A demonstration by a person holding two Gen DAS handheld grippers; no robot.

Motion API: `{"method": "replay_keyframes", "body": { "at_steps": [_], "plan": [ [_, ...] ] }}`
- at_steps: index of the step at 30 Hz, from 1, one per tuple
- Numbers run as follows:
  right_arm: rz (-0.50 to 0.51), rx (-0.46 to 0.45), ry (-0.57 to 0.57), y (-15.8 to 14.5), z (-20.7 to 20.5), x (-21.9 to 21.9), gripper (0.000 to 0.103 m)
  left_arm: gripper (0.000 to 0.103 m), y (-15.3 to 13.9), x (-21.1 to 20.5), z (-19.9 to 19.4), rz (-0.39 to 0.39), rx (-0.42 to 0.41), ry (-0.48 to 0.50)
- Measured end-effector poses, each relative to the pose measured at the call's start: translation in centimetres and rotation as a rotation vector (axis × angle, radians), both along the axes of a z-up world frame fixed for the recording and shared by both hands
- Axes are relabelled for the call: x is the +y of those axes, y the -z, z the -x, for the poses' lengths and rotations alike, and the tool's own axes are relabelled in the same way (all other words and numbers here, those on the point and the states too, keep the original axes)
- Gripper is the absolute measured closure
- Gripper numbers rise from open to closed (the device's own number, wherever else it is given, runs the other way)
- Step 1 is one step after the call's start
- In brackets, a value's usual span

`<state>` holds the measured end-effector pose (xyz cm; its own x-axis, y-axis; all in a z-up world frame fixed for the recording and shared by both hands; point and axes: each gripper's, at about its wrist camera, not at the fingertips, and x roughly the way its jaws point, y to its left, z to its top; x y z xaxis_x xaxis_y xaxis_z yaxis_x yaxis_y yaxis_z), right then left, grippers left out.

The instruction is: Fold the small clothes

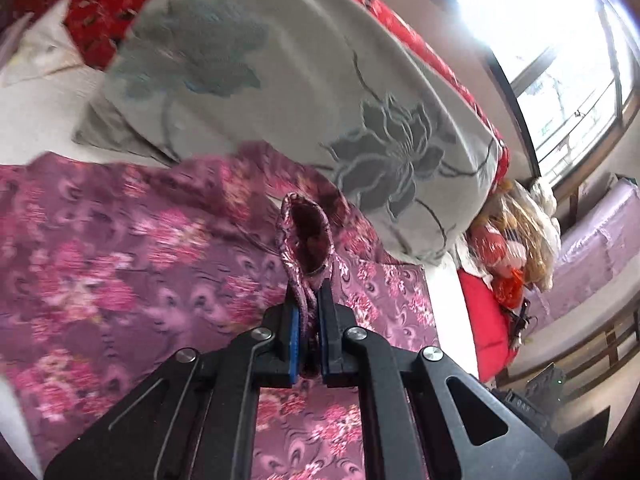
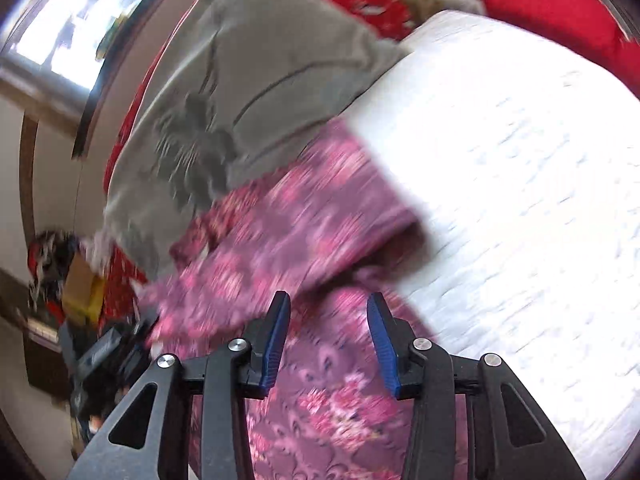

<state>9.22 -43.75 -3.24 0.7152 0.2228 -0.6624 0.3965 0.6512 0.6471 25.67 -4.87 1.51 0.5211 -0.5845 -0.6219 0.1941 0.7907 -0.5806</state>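
A purple garment with pink flowers [image 1: 120,256] lies spread on a white bed. My left gripper [image 1: 309,292] is shut on a bunched edge of this garment, and a loop of the cloth [image 1: 306,236] stands up above the jaws. In the right wrist view the same floral garment [image 2: 288,232] lies under and ahead of my right gripper [image 2: 329,312]. The right gripper is open and empty, just above the cloth. This view is blurred by motion.
A grey pillow with a flower print [image 1: 304,92] lies beyond the garment and also shows in the right wrist view [image 2: 224,100]. Red bedding [image 1: 104,4] lies behind it. The white quilted bedspread [image 2: 520,184] stretches to the right. A window [image 1: 568,56] and clutter [image 1: 516,240] are at the bedside.
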Motion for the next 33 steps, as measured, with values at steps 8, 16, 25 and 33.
{"method": "replay_keyframes", "body": {
  "at_steps": [8, 16, 25, 33],
  "plan": [
    [-0.003, 0.033, 0.062, 2.0, -2.3, -2.1, 0.057, 0.098, 2.4, 5.6, 0.9, -0.022, 0.089, -0.157],
    [0.086, 0.07, -0.08, 3.5, -8.0, 0.7, 0.089, 0.098, 4.9, 5.5, 0.5, -0.031, 0.156, -0.159],
    [0.231, 0.094, -0.052, 3.6, -6.9, 1.7, 0.09, 0.096, 6.8, 5.5, 0.5, -0.117, 0.224, -0.156],
    [0.354, -0.013, -0.141, -0.2, -6.8, 7.8, 0.067, 0.089, 4.7, 5.2, 0.3, -0.106, 0.169, -0.144]
  ]
}}
